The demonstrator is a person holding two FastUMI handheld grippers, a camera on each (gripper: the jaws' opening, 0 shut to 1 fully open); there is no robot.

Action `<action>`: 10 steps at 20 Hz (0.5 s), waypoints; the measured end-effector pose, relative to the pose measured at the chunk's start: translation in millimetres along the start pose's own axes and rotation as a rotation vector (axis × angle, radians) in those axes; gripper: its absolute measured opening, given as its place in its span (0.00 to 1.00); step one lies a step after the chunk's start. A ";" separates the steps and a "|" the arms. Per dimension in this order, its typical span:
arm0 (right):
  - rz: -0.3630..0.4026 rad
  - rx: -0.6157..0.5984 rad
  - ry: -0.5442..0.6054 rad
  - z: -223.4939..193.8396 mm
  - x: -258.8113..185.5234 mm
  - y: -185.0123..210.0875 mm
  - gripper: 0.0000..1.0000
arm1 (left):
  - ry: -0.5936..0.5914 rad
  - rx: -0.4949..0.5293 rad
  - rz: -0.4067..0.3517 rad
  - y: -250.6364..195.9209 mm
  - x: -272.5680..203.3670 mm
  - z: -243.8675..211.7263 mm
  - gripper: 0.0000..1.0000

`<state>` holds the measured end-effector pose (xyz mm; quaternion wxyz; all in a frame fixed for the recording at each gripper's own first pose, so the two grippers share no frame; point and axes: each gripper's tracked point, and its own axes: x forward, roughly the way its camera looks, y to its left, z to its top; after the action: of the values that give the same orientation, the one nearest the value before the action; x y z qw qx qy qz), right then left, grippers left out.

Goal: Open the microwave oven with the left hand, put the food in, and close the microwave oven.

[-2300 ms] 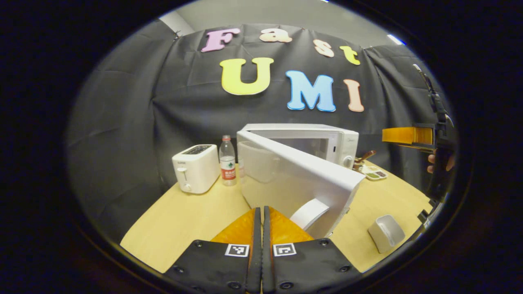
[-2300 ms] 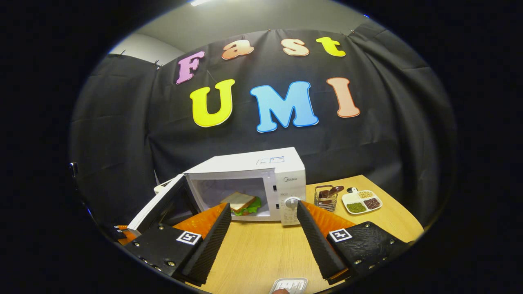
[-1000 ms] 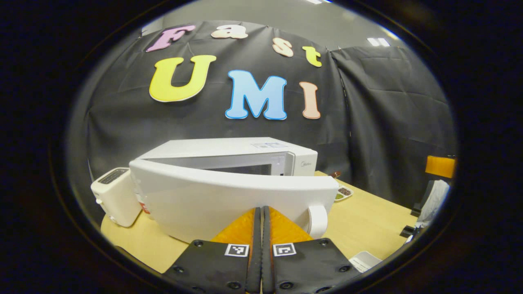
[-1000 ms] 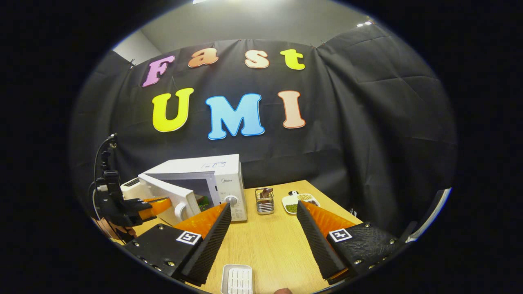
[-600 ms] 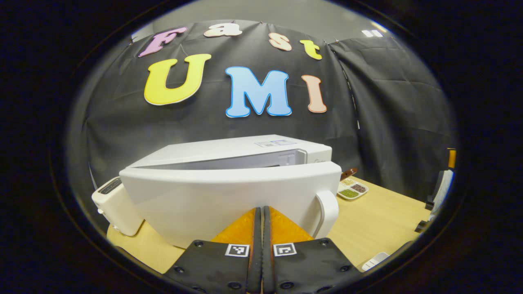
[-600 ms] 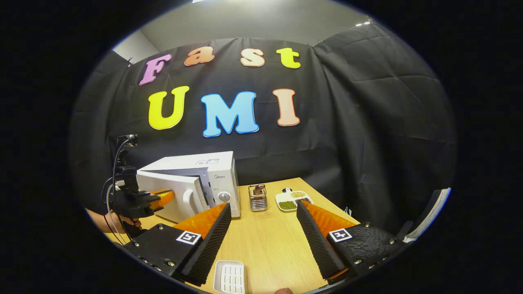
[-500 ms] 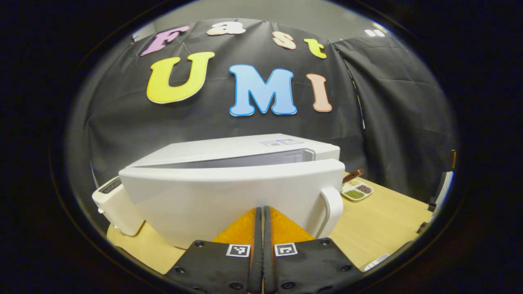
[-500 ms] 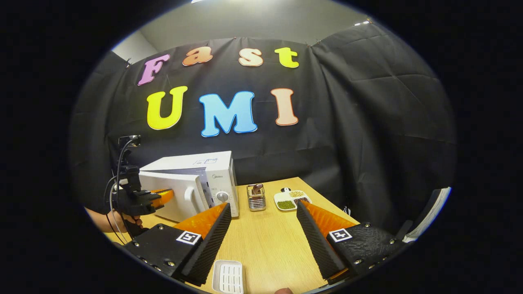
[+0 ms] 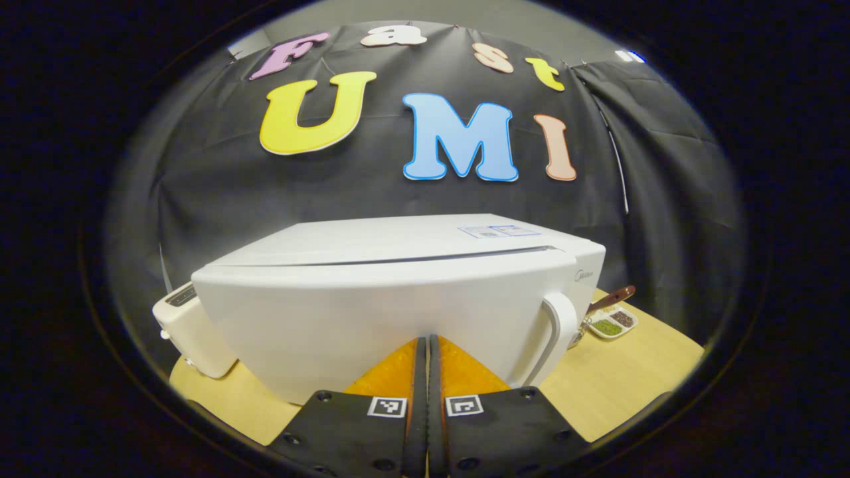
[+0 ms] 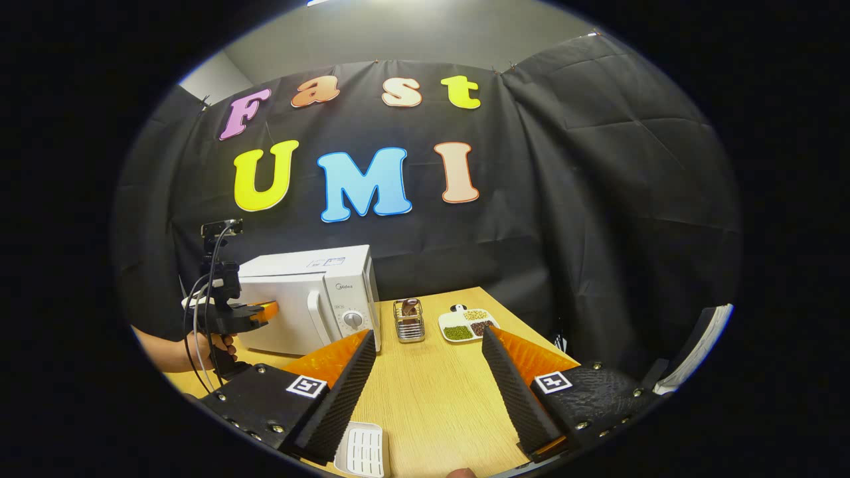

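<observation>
The white microwave [image 9: 398, 265] stands on the wooden table with its door [image 9: 372, 318] swung flat against the body; only a thin seam runs along the top. My left gripper [image 9: 425, 345] is shut with nothing in it, its tips pressed against the door front, left of the curved handle [image 9: 554, 328]. In the right gripper view the microwave [image 10: 312, 299] sits at the left with the left gripper [image 10: 269, 309] touching its door, held by a hand [image 10: 199, 345]. My right gripper [image 10: 428, 342] hovers open and empty over the table. The food is hidden behind the door.
A white toaster [image 9: 189, 332] stands left of the microwave. To its right are a wire basket [image 10: 408, 322] and a divided dish of beans [image 10: 465, 325]. A small white ridged tray [image 10: 362, 450] lies near my right gripper's left finger. The tabletop [image 10: 431, 392] stretches ahead.
The left gripper has pushed the microwave door from half open to flat against the body. The right gripper has drawn back and turned right, staying open.
</observation>
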<state>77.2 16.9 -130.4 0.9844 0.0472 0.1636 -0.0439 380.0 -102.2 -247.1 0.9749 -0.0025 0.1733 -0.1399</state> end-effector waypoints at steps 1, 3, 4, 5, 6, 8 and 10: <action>0.007 -0.001 -0.001 1.4 -0.6 -0.4 0.98 | 0.003 0.006 0.015 0.0 0.6 -0.5 0.07; 0.022 -0.005 0.001 1.0 -3.4 -1.8 0.98 | -0.007 0.005 0.041 -1.0 1.9 1.4 0.07; 0.039 -0.004 0.004 0.2 -4.3 -0.2 0.98 | -0.007 0.017 0.053 -0.9 6.2 2.3 0.07; 0.059 -0.008 0.009 -4.0 -10.7 -0.6 0.98 | 0.028 0.027 0.083 3.6 8.9 1.4 0.07; 0.078 -0.019 0.010 -6.4 -12.6 0.7 0.98 | 0.023 0.014 0.094 3.1 7.3 0.8 0.07; 0.105 -0.039 -0.003 -3.3 -14.2 2.6 0.98 | 0.024 0.046 0.128 8.0 2.9 5.0 0.09; 0.140 -0.036 -0.011 -2.5 -19.1 7.7 0.98 | -0.020 0.049 0.127 4.5 -13.4 25.3 0.07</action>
<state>59.3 26.2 -126.0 0.9866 0.0404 0.1555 0.0276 377.6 -95.3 -219.0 0.9833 0.0307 0.1597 -0.0820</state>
